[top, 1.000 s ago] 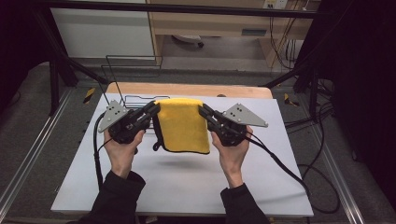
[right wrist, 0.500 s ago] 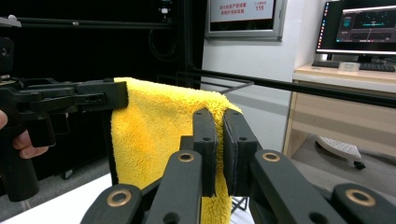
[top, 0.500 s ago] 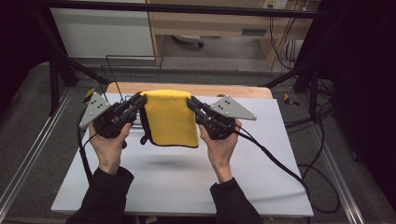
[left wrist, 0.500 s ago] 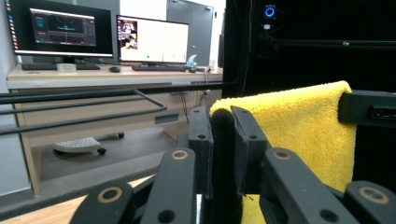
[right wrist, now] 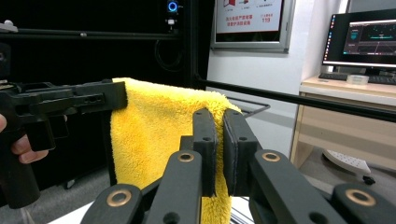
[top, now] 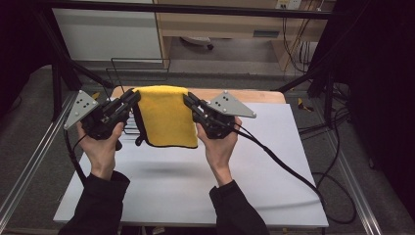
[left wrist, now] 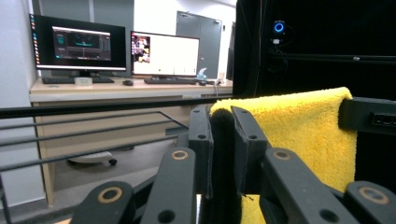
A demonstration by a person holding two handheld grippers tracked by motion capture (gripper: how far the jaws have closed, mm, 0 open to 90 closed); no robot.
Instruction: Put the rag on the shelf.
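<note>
Yellow towel (top: 168, 115) lifted higher since before, both tools clamped, "119" on wall sign (right wrist: 250, 22)

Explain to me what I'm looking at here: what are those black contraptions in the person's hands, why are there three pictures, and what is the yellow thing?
A person stands at a white table and holds a hand-operated tool in each hand. Each tool has two black jaws that pinch like tongs. The left gripper and the right gripper are both shut on the top corners of a folded yellow towel, which hangs between them above the table.

The wide picture comes from a camera fixed overhead, looking down on the table. The other two come from small cameras riding on the tools, each looking along its own jaws; that is why the towel looks so close there. Behind the towel stands a thin black wire rack, and the left gripper view also catches a desk with two monitors across the room.
</note>
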